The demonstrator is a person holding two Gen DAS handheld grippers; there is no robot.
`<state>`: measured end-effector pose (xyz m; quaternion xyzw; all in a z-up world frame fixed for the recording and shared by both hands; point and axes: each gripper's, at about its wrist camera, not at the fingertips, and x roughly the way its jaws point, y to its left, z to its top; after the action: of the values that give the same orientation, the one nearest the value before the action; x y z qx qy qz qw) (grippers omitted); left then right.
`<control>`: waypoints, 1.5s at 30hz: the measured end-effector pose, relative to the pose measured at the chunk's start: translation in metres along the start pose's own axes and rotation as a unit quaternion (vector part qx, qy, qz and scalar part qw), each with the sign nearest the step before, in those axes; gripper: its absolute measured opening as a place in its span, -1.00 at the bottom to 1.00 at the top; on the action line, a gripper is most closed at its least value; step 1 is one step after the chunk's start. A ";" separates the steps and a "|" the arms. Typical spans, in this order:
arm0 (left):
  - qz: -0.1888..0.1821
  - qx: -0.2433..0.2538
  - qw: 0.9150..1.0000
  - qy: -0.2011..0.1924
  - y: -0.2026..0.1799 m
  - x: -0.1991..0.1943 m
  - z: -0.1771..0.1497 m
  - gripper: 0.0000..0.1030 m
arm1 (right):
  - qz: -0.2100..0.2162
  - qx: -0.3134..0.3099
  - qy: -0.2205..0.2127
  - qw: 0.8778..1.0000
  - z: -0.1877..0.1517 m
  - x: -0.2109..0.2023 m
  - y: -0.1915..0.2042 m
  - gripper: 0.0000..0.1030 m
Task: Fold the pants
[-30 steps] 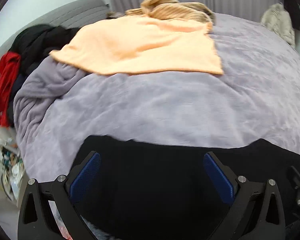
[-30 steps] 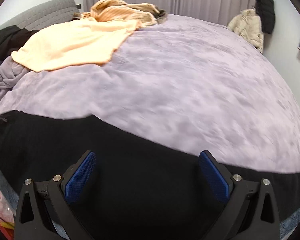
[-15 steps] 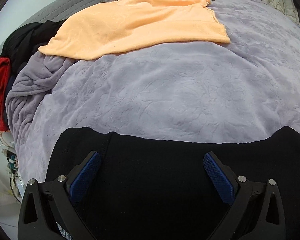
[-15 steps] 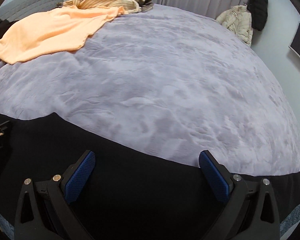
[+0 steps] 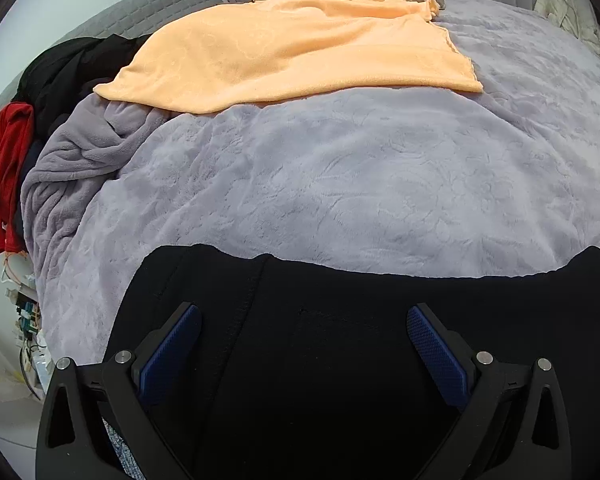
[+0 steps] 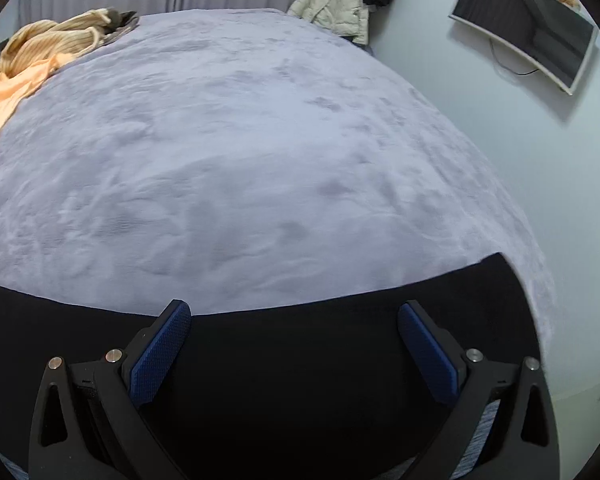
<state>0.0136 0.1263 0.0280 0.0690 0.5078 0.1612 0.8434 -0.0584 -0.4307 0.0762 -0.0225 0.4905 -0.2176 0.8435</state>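
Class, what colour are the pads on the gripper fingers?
Blue, textured pads on black fingers; clearest in the right wrist view.

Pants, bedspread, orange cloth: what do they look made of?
Pants: black woven fabric, matte, likely cotton or a blend; a stitched seam shows, no sheen. Bedspread: lilac plush fleece, probably polyester; soft nap with an embossed pattern. Orange cloth: looks like terry or microfibre towelling; fuzzy surface, hemmed edge. Fibre content cannot be confirmed by look.
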 end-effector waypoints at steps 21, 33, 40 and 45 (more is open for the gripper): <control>-0.095 0.143 0.984 -0.048 -0.136 -0.099 -0.078 1.00 | 0.101 -0.123 -0.065 0.985 -0.053 -0.047 0.066 1.00; -0.147 0.156 0.976 -0.026 -0.150 -0.122 -0.086 1.00 | 0.120 -0.020 -0.035 0.992 -0.061 -0.065 -0.021 1.00; -0.171 0.171 0.970 -0.020 -0.163 -0.119 -0.096 1.00 | 0.176 -0.112 -0.038 0.977 -0.101 -0.072 0.036 0.99; -0.190 0.145 0.971 0.000 -0.148 -0.106 -0.093 1.00 | 0.127 -0.042 -0.026 0.991 -0.104 -0.056 -0.040 0.99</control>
<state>-0.0846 -0.0535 0.0311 0.0929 0.5293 -0.0776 0.8397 -0.1834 -0.4271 0.0784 -0.0006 0.4763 -0.0873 0.8749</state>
